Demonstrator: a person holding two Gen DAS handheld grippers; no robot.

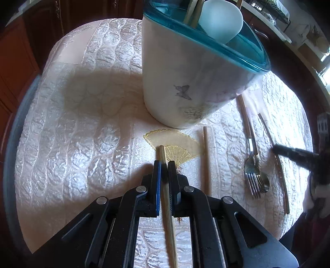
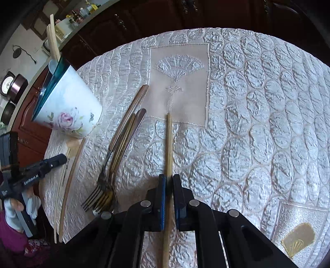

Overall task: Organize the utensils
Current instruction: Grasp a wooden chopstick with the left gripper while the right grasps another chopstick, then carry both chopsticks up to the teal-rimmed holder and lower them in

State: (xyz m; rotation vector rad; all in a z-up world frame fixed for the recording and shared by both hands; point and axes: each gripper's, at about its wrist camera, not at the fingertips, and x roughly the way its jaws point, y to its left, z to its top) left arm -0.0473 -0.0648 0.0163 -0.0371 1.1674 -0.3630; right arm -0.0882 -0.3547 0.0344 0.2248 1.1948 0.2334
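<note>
A white utensil holder (image 1: 185, 82) with a teal rim stands on the quilted table, holding a pale spoon (image 1: 220, 20) and some sticks. My left gripper (image 1: 164, 165) is shut on a wooden chopstick (image 1: 165, 185) in front of the holder. A second chopstick (image 1: 206, 160) lies just to its right. My right gripper (image 2: 169, 179) is shut on another wooden chopstick (image 2: 169, 144) lying along the cloth. Forks and a spoon (image 2: 115, 156) lie in a pile to its left, between it and the holder (image 2: 68, 105). The right gripper also shows at the right edge of the left wrist view (image 1: 297, 154).
The table carries a cream quilted cloth (image 2: 257, 123) with embroidered fan panels. Two more chopsticks (image 2: 68, 185) lie near the table's left edge in the right wrist view. Dark wooden cabinets (image 2: 165, 16) stand beyond the table. The left gripper's body (image 2: 33, 171) shows at left.
</note>
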